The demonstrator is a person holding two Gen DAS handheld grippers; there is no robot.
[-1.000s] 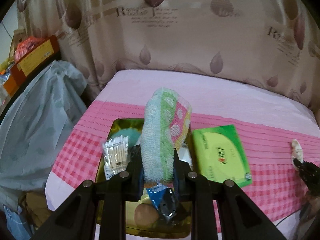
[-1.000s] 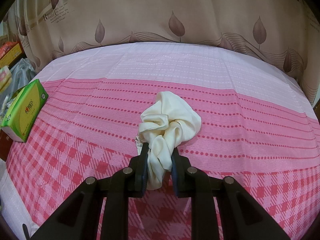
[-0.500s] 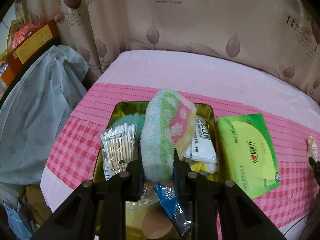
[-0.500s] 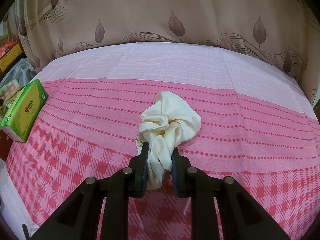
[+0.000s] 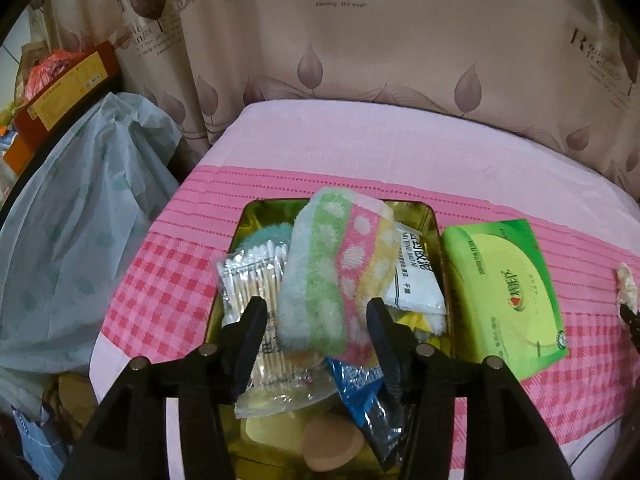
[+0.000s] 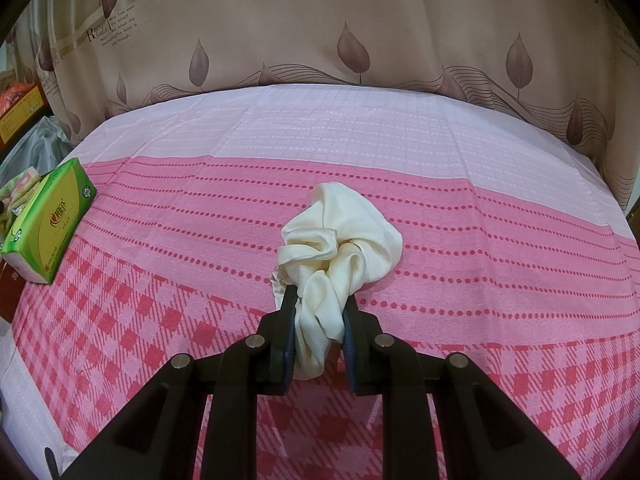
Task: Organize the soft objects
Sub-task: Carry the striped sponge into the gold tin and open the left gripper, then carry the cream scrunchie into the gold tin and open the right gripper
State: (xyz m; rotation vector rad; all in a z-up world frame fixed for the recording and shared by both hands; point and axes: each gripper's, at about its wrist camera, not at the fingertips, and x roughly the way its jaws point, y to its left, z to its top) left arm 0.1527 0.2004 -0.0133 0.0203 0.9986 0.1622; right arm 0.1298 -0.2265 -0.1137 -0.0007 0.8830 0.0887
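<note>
Left gripper [image 5: 316,306]: jaws spread wide, pointing forward and angled down over the gold tin tray [image 5: 434,220] at frame centre. The rolled striped towel [image 5: 332,268] (blue, green, pink, yellow bands with white dots) sits between the fingers [image 5: 252,320]; a gap shows on each side, so nothing is clamped. Towel lies lengthwise on top of the tray contents.

Tray contents: cotton swab pack [image 5: 250,284] to the left of the towel, teal puff [image 5: 260,238] behind it, white sachet [image 5: 414,276] to the right, blue foil packet [image 5: 366,400] and a round tan sponge [image 5: 332,446] at the near end, lower centre of frame.

Green tissue pack [image 5: 506,292] lies on the pink checked tablecloth [image 5: 160,292], just beside the tray's right edge. Grey plastic bag [image 5: 72,240] at frame left, off the table.

Right gripper [image 6: 320,320]: low and nearly level over the cloth, pointing toward the leaf-print curtain [image 6: 360,20]. Jaws narrowed onto the near end of the cream fabric bundle [image 6: 340,248], pinching it. Rest of the bundle is heaped on the tablecloth ahead of the fingertips, at frame centre. Tissue pack is at the left edge of this view, well apart from the bundle.
</note>
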